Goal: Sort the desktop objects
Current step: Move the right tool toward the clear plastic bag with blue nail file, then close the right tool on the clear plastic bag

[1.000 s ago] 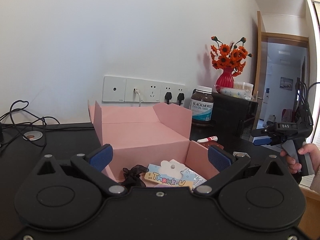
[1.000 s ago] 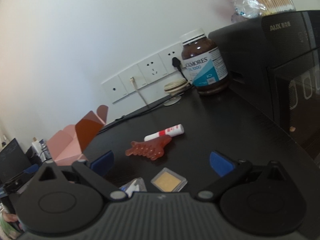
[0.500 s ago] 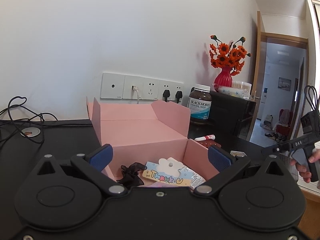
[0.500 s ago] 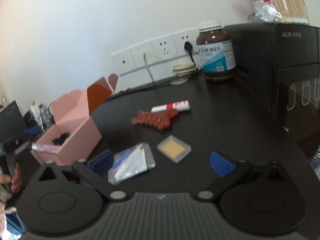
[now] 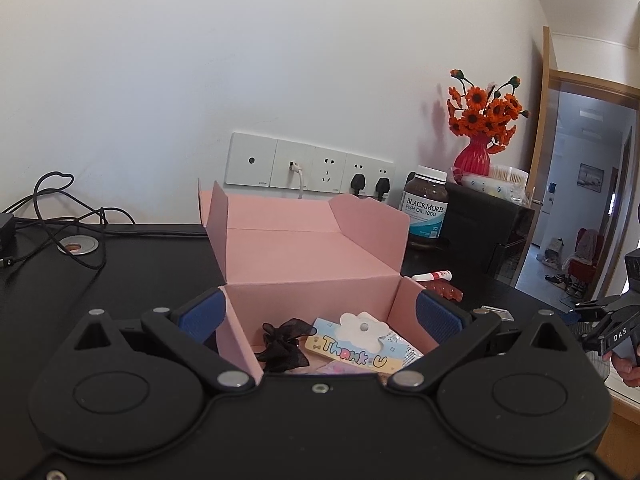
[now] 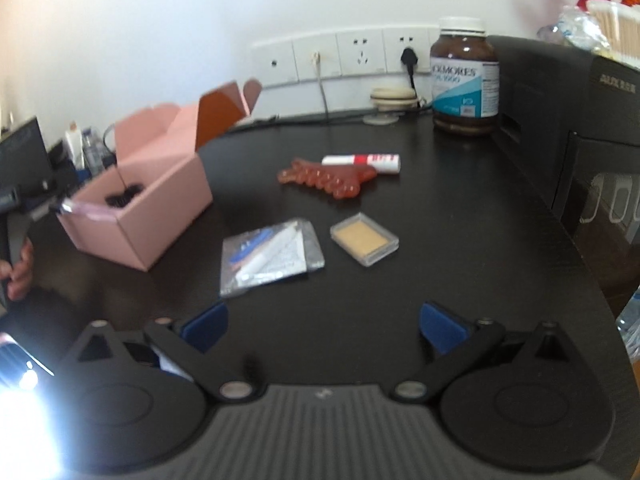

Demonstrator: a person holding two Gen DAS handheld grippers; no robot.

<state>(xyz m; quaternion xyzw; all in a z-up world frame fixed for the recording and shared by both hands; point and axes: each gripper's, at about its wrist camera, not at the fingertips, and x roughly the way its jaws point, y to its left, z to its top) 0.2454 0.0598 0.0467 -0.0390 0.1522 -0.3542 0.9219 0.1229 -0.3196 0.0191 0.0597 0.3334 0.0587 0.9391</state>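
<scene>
The left gripper (image 5: 318,314), with blue-padded black fingers, is hanging over the near wall of the open pink cardboard box (image 5: 308,264), its jaws spread wide and gripping nothing. Inside the box, at the 6 o'clock edge of the left wrist view, a black fabric bow (image 5: 286,340) is lying just beside a pastel "Thank U" card (image 5: 352,346). Toward 3 o'clock a person's hand (image 5: 626,364) is gripping the handle of the other tool.

The right gripper (image 6: 322,322) is hovering above the black desk (image 6: 460,240), its jaws likewise spread apart and empty. Just past its fingers, a silver foil packet (image 6: 272,256) and a small clear plastic case with a tan pad (image 6: 365,239) are lying side by side, apart. Farther on at 12 o'clock, a translucent red comb-like piece (image 6: 324,178) is touching a white-and-red tube (image 6: 362,161). The pink box is sitting at 10 o'clock. At the back, toward 1 o'clock, a brown supplement bottle (image 6: 464,80) is standing near the white wall sockets (image 6: 340,58).
</scene>
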